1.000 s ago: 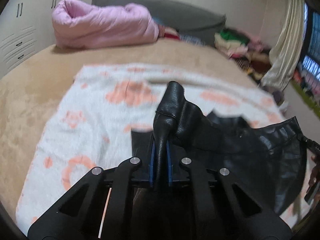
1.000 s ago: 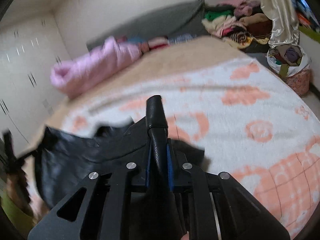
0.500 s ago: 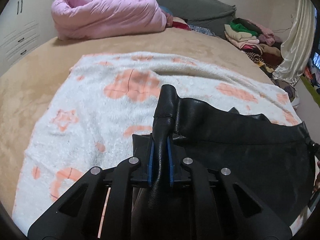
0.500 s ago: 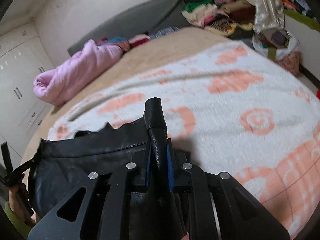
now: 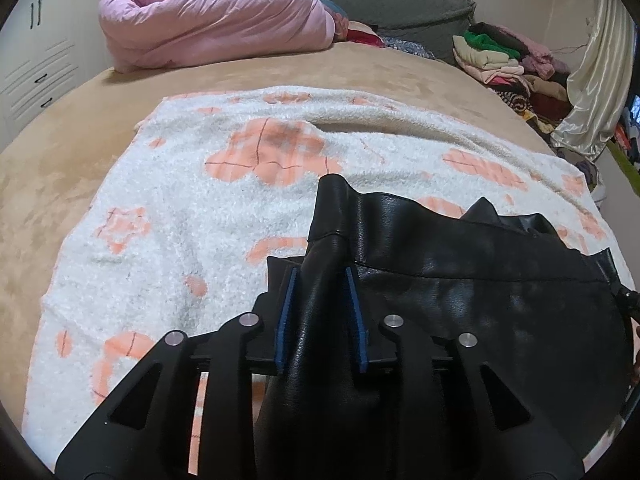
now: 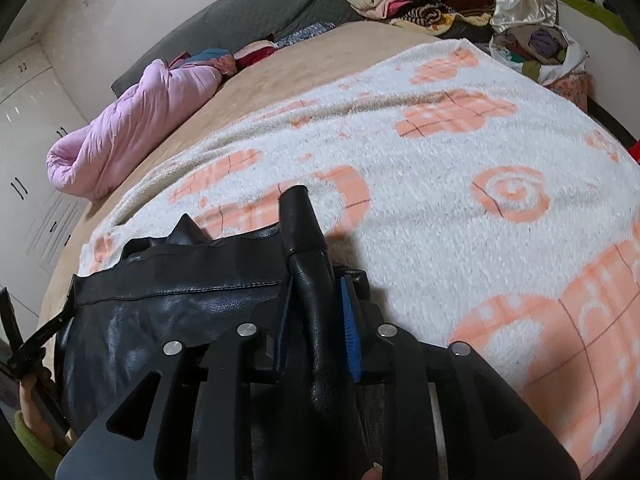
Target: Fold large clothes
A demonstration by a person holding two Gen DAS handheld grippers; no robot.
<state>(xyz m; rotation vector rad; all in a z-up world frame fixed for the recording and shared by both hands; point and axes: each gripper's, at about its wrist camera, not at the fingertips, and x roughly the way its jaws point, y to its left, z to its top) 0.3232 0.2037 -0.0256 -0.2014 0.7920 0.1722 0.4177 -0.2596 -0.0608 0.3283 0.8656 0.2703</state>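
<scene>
Since a second ago the black leather garment (image 5: 460, 280) has been lowered from mid-air onto the white blanket with orange patterns (image 5: 168, 208), and both sets of jaws have just been opening. In the left gripper (image 5: 320, 304) a bunched corner of leather stands between the blue pads, with slivers of gap visible; in the right gripper (image 6: 316, 312) the other corner is likewise no longer pinched. The garment is spread flat between the two. The laying-out step is judged to be ending; next, the grippers would need to be drawn clear and fresh edges taken for a fold. Open blanket lies beyond the top hem; the pink duvet (image 5: 216, 16) is well apart.
</scene>
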